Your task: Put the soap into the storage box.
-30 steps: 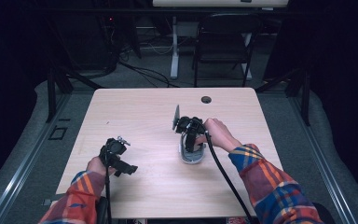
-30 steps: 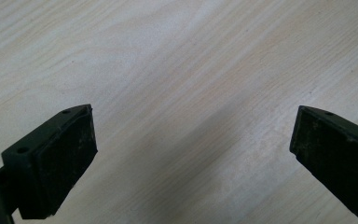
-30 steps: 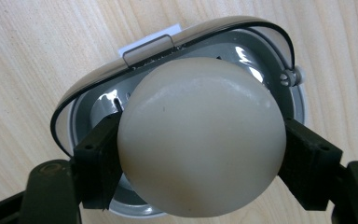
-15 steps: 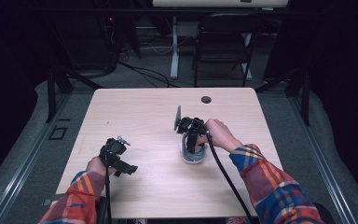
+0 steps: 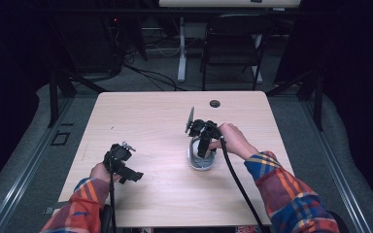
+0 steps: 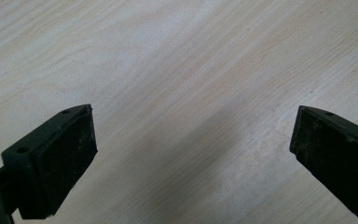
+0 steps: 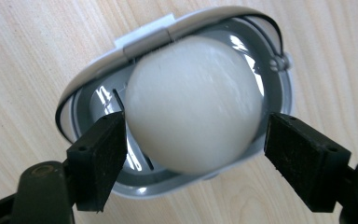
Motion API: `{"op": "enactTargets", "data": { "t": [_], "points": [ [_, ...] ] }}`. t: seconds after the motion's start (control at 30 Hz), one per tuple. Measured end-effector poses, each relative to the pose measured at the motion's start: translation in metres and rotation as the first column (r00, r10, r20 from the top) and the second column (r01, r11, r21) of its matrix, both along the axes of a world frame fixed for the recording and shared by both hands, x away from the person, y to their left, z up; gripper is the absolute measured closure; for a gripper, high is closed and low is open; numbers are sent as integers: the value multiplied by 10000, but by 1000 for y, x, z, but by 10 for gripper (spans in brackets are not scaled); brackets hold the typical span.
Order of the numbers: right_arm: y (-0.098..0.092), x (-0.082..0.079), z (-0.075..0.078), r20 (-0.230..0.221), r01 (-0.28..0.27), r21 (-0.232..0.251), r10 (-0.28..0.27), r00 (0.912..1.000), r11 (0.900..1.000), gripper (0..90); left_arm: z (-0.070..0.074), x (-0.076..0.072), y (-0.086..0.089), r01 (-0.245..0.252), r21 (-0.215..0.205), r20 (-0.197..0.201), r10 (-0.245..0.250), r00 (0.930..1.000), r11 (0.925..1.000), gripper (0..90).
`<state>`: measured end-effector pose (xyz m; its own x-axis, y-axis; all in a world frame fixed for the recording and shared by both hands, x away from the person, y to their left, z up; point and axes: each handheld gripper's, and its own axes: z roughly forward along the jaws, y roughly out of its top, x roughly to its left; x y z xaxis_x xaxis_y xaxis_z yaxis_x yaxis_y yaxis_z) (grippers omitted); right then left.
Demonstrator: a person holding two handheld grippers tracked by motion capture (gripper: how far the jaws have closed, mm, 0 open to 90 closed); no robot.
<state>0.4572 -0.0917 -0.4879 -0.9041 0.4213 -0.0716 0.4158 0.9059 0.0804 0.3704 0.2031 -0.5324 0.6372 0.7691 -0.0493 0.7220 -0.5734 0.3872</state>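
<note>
**Right gripper poised over an egg in its grey holder**

Your right gripper [image 7: 193, 149] points down at a white egg [image 7: 193, 105] seated in a grey oval holder [image 5: 201, 162] on the wooden table [image 5: 160, 121], right of centre. Its jaws stand apart on either side of the egg: one just beside the shell, the other with a narrow gap; neither clamps it. Your left gripper [image 6: 193, 140] hangs above bare tabletop near the front left, jaws wide apart with nothing between them. A small dark hole [image 5: 215, 103] marks the table's far edge. Both plaid sleeves [image 5: 286, 194] enter from below.
</note>
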Motion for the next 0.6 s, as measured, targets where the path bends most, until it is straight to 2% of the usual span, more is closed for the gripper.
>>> {"op": "enactTargets", "data": {
  "t": [0.07, 0.2, 0.33, 0.6],
  "points": [
    [-4, -3, 3, 64, 63, 221, -65, 10000, 9997, 192, 0, 0, 0, -3, 18, 0, 3, 10000, 10000, 4],
    [-15, -8, 10, 167, 36, 348, -41, 9999, 9994, 161, 0, 0, 0, -21, 25, 14, 21, 10000, 10000, 4],
    [-29, -13, 14, 442, 111, 610, -138, 9989, 9981, 134, 0, 0, 0, -22, 37, 12, 22, 10000, 10000, 4],
    [-60, -21, 19, 421, 600, 805, -635, 9971, 9950, 35, 0, 0, 0, -42, 53, 14, 42, 10000, 10000, 3]
  ]
}}
